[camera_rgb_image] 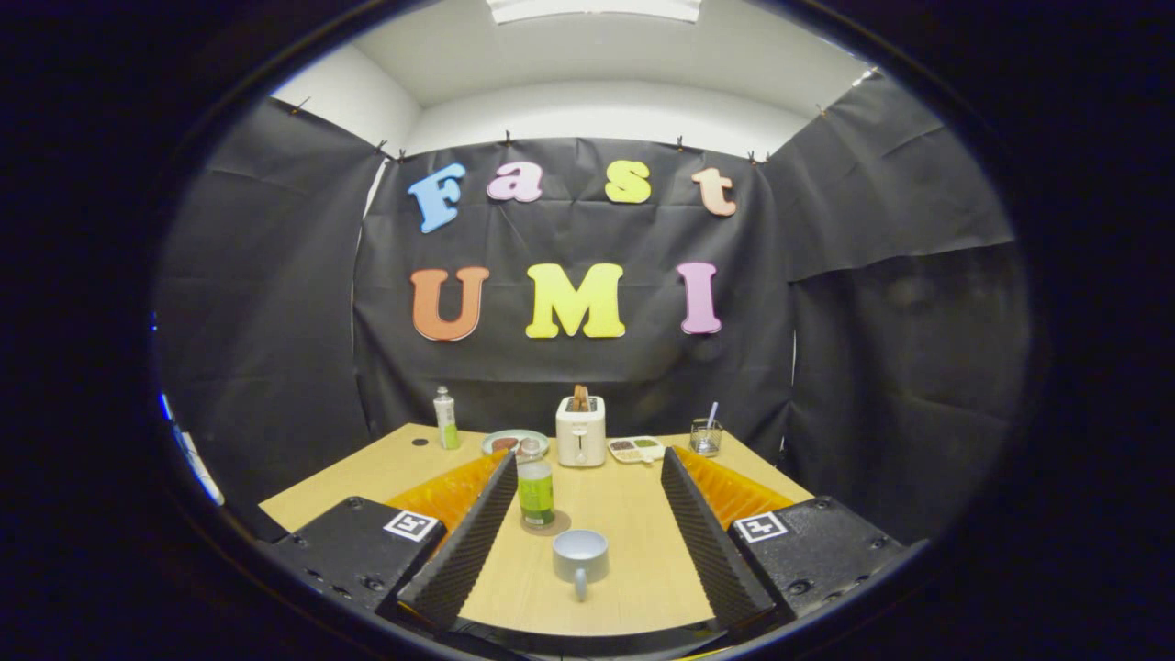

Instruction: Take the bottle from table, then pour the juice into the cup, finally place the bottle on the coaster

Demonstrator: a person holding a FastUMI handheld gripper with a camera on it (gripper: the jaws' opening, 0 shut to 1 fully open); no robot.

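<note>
A small bottle with a green label (536, 492) stands upright on a round dark coaster (554, 527), on the wooden table (643, 560). It is close to the inner side of my left finger. A grey cup (580, 554) with its handle towards me sits just right of the bottle and nearer to me, between the fingers. My gripper (587, 455) is open wide. Its fingers touch neither the bottle nor the cup.
Along the table's far edge stand a tall white-and-green bottle (446, 418), a plate of food (515, 444), a white toaster (580, 430), a small divided tray (635, 449) and a glass with a straw (705, 436). Black cloth walls close in the table on three sides.
</note>
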